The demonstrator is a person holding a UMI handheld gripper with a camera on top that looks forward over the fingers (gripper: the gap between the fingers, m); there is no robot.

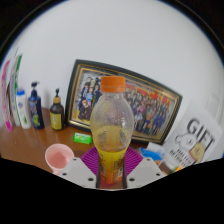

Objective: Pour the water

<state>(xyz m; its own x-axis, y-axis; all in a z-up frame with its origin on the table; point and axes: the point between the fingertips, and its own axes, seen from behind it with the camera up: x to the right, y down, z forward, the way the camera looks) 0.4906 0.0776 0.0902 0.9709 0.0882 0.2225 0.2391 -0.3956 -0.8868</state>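
Fingers (111, 170) apparently clamp bottle (112, 130).

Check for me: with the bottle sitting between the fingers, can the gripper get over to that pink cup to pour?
Probably yes. The gripper looks shut on the bottle, and the pink cup stands close beside it with nothing between them.

Bottle (111, 135) between the fingers (78, 175), cup (58, 157) left, framed photo (140, 98) behind.

Soft even indoor light, slight blur, strong fisheye bending at edges.
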